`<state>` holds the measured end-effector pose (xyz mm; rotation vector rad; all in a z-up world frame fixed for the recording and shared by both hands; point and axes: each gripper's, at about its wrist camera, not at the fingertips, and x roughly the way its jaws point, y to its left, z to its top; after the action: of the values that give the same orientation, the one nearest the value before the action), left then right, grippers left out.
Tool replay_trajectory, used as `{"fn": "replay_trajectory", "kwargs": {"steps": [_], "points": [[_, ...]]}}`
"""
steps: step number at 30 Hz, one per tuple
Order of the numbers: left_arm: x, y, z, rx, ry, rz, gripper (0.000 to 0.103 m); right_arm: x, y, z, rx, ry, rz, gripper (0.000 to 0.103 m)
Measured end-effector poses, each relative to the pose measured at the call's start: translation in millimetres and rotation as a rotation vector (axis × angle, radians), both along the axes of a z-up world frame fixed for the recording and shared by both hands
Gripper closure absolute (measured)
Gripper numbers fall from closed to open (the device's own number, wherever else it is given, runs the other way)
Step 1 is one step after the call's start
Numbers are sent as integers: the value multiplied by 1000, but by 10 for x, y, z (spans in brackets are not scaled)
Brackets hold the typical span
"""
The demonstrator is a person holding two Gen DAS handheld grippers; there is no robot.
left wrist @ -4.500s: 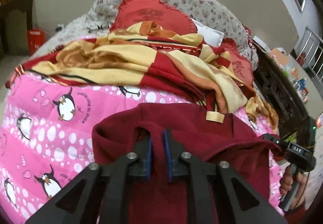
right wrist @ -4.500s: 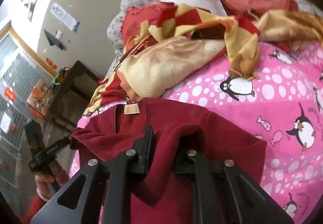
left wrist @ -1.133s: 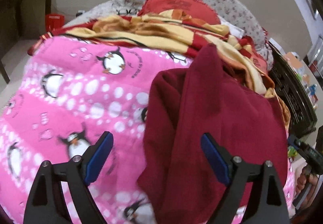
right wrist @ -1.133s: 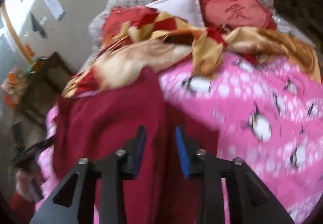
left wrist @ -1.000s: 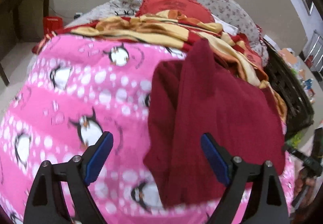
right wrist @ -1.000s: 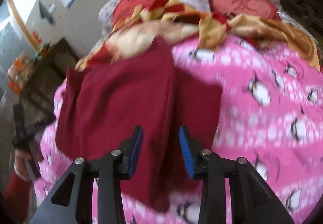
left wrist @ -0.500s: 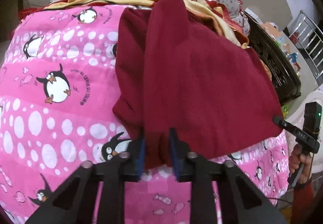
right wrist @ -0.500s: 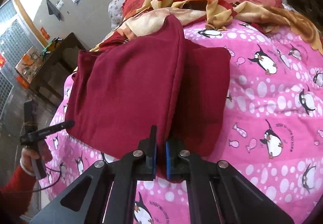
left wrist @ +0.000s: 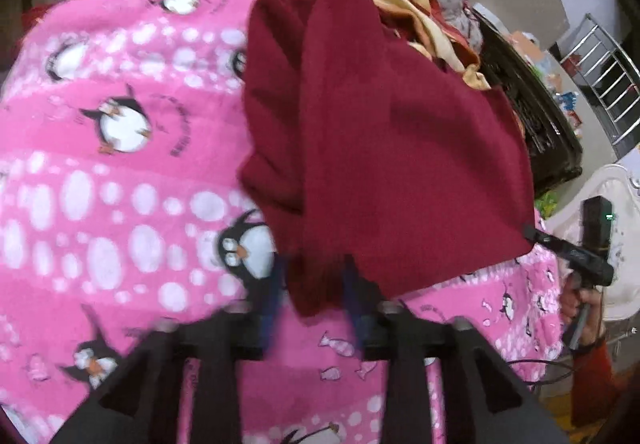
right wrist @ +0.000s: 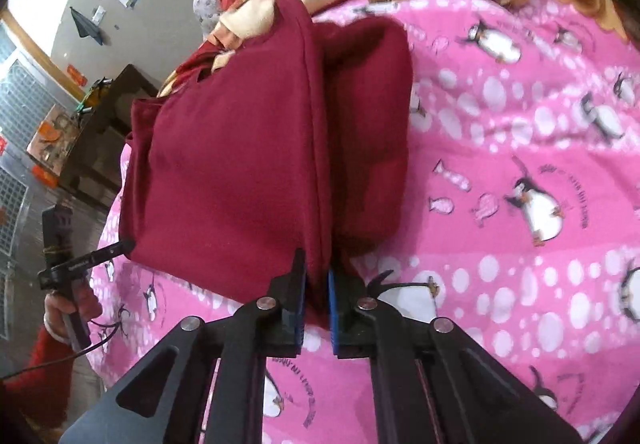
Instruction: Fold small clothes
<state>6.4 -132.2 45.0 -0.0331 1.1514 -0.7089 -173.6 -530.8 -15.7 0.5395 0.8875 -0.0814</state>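
Your right gripper (right wrist: 316, 296) pinches the near hem of the soft maroon garment (right wrist: 248, 163), which lies on the fleecy pink blanket (right wrist: 520, 147); your left gripper (left wrist: 310, 292) is opening around that hem, with bare blanket beside it.

Dark red garment (right wrist: 240, 171) (folded lengthwise) lies on pink blanket (right wrist: 520, 123).

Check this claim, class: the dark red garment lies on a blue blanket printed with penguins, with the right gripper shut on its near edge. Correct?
Not quite. The blanket is pink, not blue, as the right wrist view shows. The rest holds: the dark red garment lies on it, and the right gripper is shut on its near edge.
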Motion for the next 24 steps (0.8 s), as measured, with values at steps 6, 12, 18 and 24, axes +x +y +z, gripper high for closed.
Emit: {"fn": "replay_trajectory", "kwargs": {"steps": [6, 12, 18, 24], "points": [[64, -38, 326, 34, -131, 44, 51, 67, 45, 578, -192, -94, -38, 68], [466, -576, 586, -45, -225, 132, 36, 908, 126, 772, -250, -174, -9, 68], [1170, -887, 367, 29, -206, 250, 35, 1534, -49, 542, -362, -104, -44, 68], [1240, -862, 228, 67, -269, 241, 33, 1759, -273, 213, -391, -77, -82, 77]]}}
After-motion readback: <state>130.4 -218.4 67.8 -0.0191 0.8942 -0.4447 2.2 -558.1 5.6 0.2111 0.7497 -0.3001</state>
